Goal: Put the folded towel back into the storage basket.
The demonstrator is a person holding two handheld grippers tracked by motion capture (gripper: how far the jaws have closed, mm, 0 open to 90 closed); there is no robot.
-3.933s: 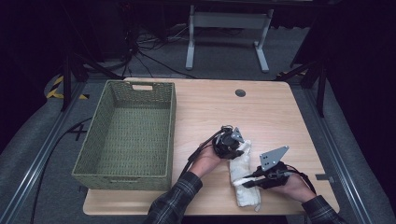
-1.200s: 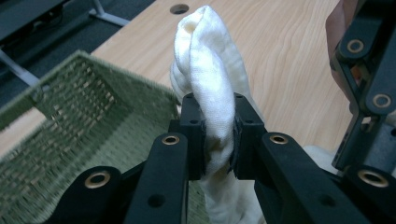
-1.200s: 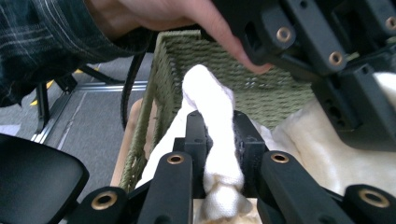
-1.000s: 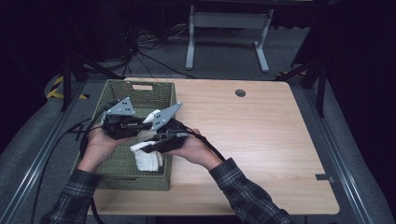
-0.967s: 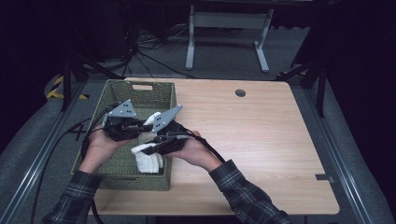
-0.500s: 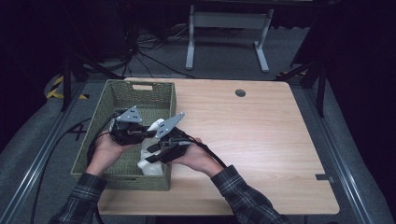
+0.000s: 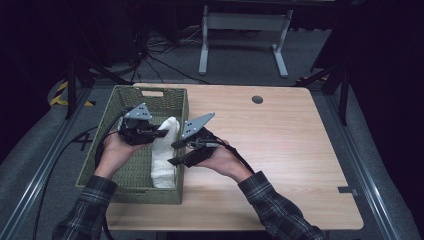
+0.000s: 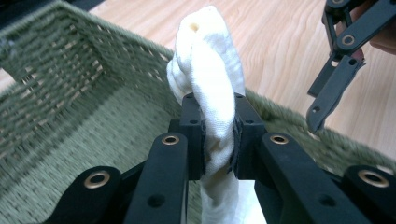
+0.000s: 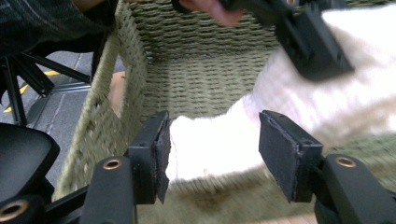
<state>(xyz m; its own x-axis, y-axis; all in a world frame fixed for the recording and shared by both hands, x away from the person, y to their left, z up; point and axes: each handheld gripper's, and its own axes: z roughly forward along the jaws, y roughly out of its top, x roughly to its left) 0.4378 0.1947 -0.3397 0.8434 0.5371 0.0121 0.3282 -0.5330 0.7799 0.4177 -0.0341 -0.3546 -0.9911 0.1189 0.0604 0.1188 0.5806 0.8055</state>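
1. Lying lengthwise inside the green woven basket [image 7: 107, 172], along its right-hand wall, a rolled white towel [image 7: 164, 160] rests with its near end on the basket floor and its far end raised above the rim.
2. The left gripper [image 7: 162, 133] holds that raised end. In the left gripper view its jaws are clamped on the towel [image 8: 210, 93], the cloth pinched narrow between the two pads and bulging above them.
3. The right gripper [image 7: 176, 152] sits at the basket's right wall, just beside the middle of the towel. In the right gripper view its jaws stand apart, with the towel [image 9: 215, 144] seen beyond the gap and neither pad pressing on it. These jaws have just been opening.
4. The right gripper's jaws [image 8: 334, 79] also show in the left gripper view, over the wooden worktop [image 8: 280, 51] outside the basket rim, clear of the towel.
5. The basket [image 9: 201, 79] stands on the left part of the worktop [image 7: 280, 150], its handle cut-out at the far wall.
6. Both forearms wear plaid sleeves [image 7: 272, 205] and enter from the near edge.
7. A small dark round hole [image 7: 257, 99] sits near the worktop's far edge, well apart from the basket.
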